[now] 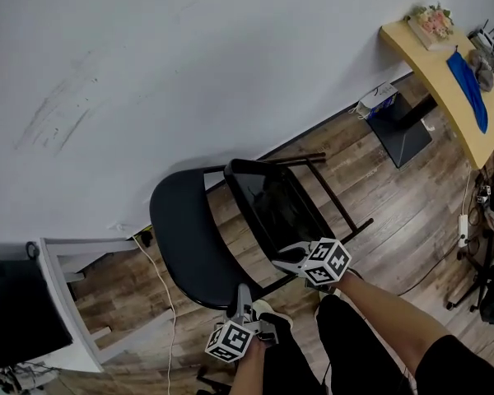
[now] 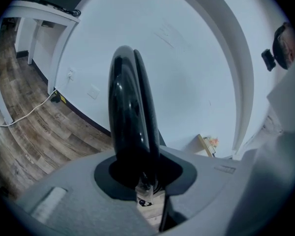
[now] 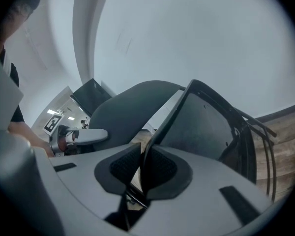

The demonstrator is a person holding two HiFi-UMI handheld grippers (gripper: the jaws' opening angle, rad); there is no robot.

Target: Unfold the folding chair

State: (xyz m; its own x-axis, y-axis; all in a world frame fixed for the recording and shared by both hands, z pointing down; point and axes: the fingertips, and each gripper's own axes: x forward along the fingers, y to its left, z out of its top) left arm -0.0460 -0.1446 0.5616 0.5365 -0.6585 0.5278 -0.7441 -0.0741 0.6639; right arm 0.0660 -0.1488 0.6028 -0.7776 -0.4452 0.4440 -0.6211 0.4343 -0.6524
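At the person's knees the left gripper (image 1: 244, 290) pinches the lower rim of the folding chair's (image 1: 177, 212) round black backrest (image 1: 199, 262), and the panel rises edge-on straight out of its jaws. Just to its right, the right gripper (image 1: 286, 255) is clamped on the near edge of the glossy seat (image 1: 272, 200) — a thin lip caught between its pads.

The chair is in front of the person over the wood floor (image 1: 379, 212), only partly opened. Seat and backrest tilt up side by side, their long sides running away from the grippers toward the wall (image 1: 189, 56). The black leg tubes (image 1: 333, 192) splay out on the right.

A white cable (image 1: 160, 290) trails across the floor at the left, beside a white shelf unit (image 1: 58, 295). Far off at the right, a desk (image 1: 440, 68) carries a blue cloth (image 1: 469, 89) lying along it and flowers (image 1: 432, 19) at its corner by the wall.
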